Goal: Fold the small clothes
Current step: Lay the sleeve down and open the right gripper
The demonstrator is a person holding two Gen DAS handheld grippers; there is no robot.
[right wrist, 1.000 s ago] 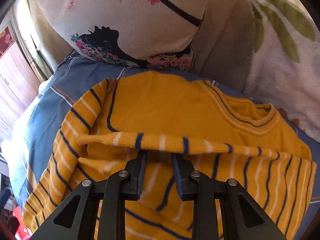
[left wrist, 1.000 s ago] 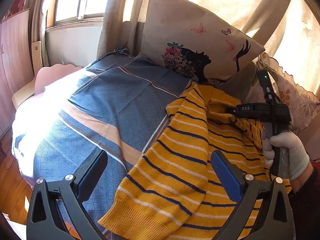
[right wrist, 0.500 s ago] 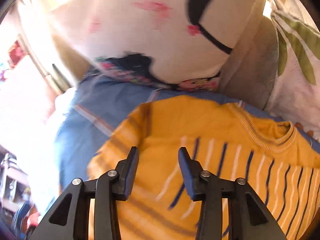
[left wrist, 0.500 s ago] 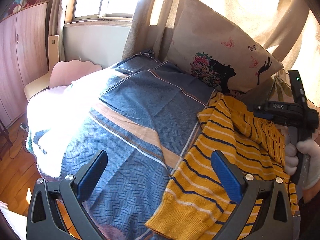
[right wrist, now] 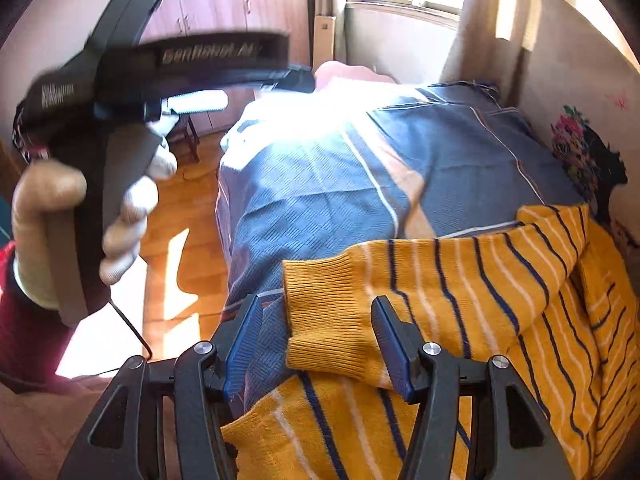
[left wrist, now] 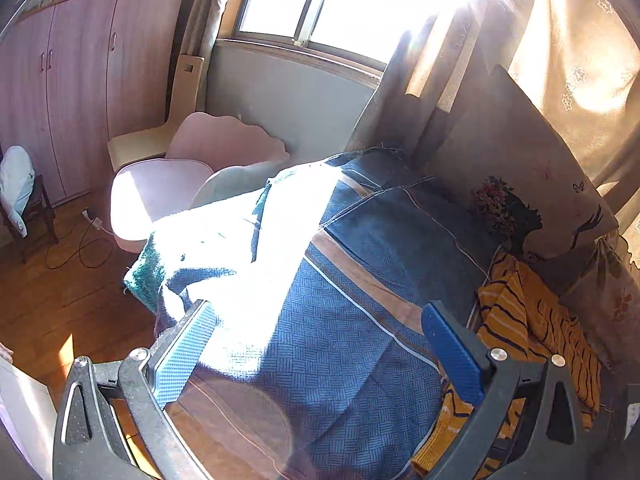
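Note:
A yellow sweater (right wrist: 500, 300) with navy and white stripes lies on the blue bedspread (right wrist: 320, 176), its ribbed sleeve cuff (right wrist: 332, 312) folded across the body. My right gripper (right wrist: 316, 344) is open, its jaws on either side of the cuff without closing on it. In the left wrist view the sweater (left wrist: 536, 328) lies at the right, beside the pillow. My left gripper (left wrist: 316, 344) is open and empty, raised over the bedspread (left wrist: 340, 344), left of the sweater. It also shows in the right wrist view (right wrist: 200, 92), held high at the left.
A pillow (left wrist: 520, 168) with a woman's silhouette leans at the head of the bed. A pink chair (left wrist: 192, 172) and wooden wardrobes (left wrist: 80, 80) stand past the bed's far edge. Wooden floor (right wrist: 176, 248) lies on the left. Curtains (left wrist: 560, 40) hang behind the pillow.
The right gripper opened, let go of the sleeve and pulled back over its cuff. The left gripper swung up and left, away from the sweater.

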